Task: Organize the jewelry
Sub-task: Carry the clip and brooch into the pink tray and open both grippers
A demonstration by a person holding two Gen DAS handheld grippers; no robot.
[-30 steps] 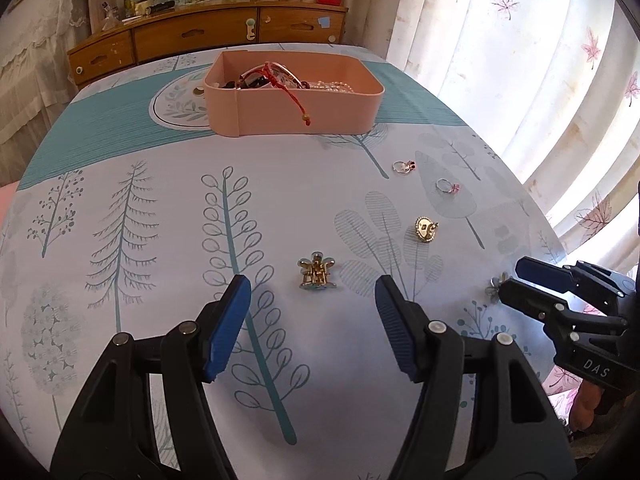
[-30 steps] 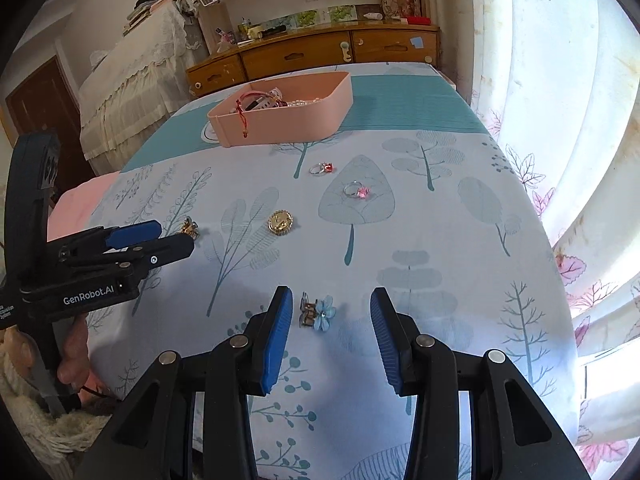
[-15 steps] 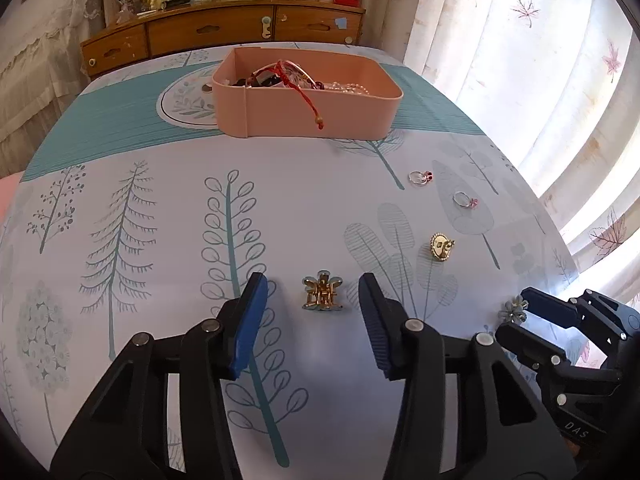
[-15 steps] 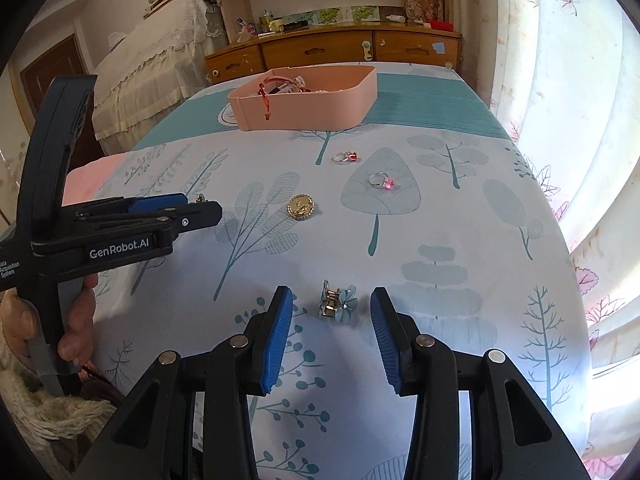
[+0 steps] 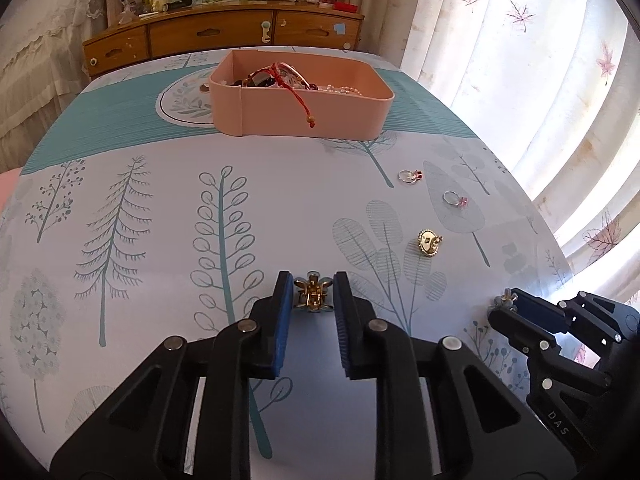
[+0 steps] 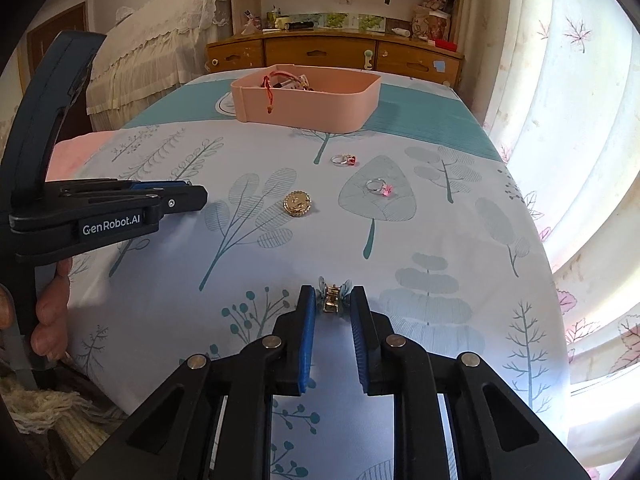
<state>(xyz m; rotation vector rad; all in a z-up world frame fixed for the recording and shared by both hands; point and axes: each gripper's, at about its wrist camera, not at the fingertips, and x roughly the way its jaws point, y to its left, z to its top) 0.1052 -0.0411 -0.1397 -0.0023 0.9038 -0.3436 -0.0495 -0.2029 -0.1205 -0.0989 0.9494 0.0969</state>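
My left gripper (image 5: 310, 298) is shut on a small gold hair claw (image 5: 311, 295) on the tablecloth. My right gripper (image 6: 332, 304) is shut on a gold claw clip with pale blue flowers (image 6: 331, 298); it also shows in the left wrist view (image 5: 505, 300). A gold round brooch (image 5: 429, 242) (image 6: 297, 204), a ring with a pink stone (image 5: 455, 199) (image 6: 379, 187) and a ring with a red stone (image 5: 410, 176) (image 6: 345, 159) lie loose on the cloth. A pink box (image 5: 304, 114) (image 6: 308, 110) holding bracelets and beads stands at the far end.
The table wears a leaf-printed cloth (image 5: 140, 220). A wooden dresser (image 5: 224, 36) stands behind the table. Curtains (image 5: 520, 80) hang along the right side. A lace-covered piece of furniture (image 6: 160, 52) stands at far left.
Both grippers moved forward and down over their clips and closed, from wide open to shut on them.
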